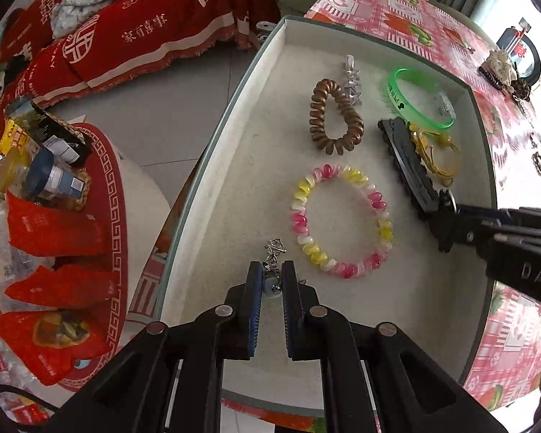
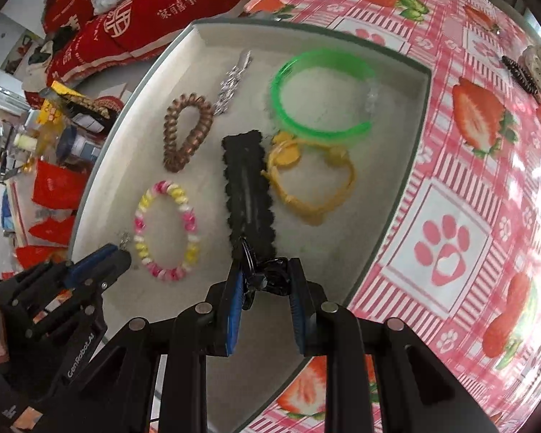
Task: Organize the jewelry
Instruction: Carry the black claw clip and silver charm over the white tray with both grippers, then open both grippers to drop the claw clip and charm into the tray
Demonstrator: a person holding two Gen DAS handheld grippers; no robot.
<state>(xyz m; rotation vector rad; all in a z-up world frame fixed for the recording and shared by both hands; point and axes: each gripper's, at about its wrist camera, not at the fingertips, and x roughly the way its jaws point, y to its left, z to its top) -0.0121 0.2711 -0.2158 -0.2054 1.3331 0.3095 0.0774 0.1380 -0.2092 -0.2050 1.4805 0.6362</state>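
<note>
A shallow grey box (image 1: 234, 166) (image 2: 396, 187) on the table holds the jewelry. My left gripper (image 1: 270, 274) (image 2: 124, 252) is shut on a small silver charm piece (image 1: 273, 252) with a pale bead, low over the box's near left corner. My right gripper (image 2: 265, 278) (image 1: 447, 216) is shut on a glossy black clip (image 2: 267, 276) at the near end of the black scalloped hair clip (image 2: 247, 191) (image 1: 407, 166). Around them lie a pink-and-yellow coil bracelet (image 1: 342, 220) (image 2: 166, 229), a brown coil tie (image 1: 335, 119) (image 2: 185, 133), a green bangle (image 1: 420, 99) (image 2: 321, 95), a yellow cord bracelet (image 2: 306, 176) (image 1: 436, 155) and a silver clip (image 1: 351, 79) (image 2: 232, 83).
The box sits on a pink strawberry tablecloth (image 2: 469, 187) (image 1: 396, 3). More jewelry lies on the cloth at the far right (image 1: 501, 68) (image 2: 530, 68). Left of the table stand a stool with jars and red packets (image 1: 54, 198) and a red-covered sofa (image 1: 126, 36).
</note>
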